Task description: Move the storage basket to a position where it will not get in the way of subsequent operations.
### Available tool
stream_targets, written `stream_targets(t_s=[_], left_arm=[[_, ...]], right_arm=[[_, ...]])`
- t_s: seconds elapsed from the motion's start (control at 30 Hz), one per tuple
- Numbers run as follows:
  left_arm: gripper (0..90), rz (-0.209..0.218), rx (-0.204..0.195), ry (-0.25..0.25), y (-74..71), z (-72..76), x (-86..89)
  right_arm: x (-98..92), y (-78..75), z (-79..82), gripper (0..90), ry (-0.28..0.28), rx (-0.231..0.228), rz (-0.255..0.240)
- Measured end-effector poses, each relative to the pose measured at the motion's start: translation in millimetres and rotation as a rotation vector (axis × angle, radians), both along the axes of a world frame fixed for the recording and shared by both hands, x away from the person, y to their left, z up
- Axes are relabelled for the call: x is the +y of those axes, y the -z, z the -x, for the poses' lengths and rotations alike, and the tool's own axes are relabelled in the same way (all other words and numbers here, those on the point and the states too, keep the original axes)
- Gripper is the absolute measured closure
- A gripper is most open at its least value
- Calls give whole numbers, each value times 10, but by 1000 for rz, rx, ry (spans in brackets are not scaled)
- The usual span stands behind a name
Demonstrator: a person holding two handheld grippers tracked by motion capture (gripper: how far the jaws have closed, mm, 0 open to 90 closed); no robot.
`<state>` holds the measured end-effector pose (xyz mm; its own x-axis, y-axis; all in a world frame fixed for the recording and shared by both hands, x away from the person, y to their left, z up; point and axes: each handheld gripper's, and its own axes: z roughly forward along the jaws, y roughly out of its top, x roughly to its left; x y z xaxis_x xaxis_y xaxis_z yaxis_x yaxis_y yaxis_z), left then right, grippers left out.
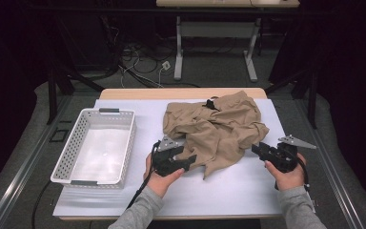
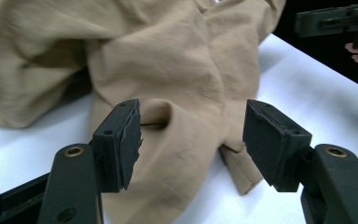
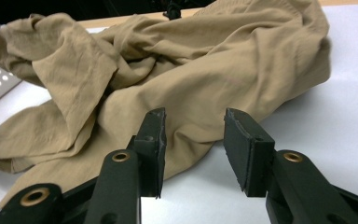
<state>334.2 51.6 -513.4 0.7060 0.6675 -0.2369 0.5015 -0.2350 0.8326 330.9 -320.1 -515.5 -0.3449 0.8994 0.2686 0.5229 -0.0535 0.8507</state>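
A crumpled tan garment [image 1: 214, 126] lies on the white mat [image 1: 238, 191], right of centre. A small black tag or clip [image 1: 211, 103] sits at its far edge. My left gripper [image 1: 189, 160] is at the garment's near left corner, jaws open. In the left gripper view a fold of the tan cloth [image 2: 182, 93] lies low between and beyond the jaws of that gripper [image 2: 193, 140], and the pads [image 2: 128, 140] do not press it. My right gripper [image 1: 257, 149] stands open just off the garment's right edge. In its own view this gripper [image 3: 193, 149] faces the cloth [image 3: 191, 70], with nothing between its jaws.
A white perforated basket [image 1: 71, 148] stands on the left of the mat, with nothing in it. The right gripper [image 2: 335, 21] and a fingertip show far off in the left gripper view. Beyond the table are cables and desk legs on a dark floor.
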Motion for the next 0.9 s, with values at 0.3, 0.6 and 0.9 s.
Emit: stream_targets(t_s=[0.3,0.6,0.9], left_arm=[[395,-22,3,65,193,135,-203],[406,-77,-7,122,379,211,-459],[479,-138,53,154,517,158,-637]], right_arm=[[69,93,64,543,-26,-16,-7],[22,160,82,527,-18,-8,18],[44,170,85,523,-16,3,-6]])
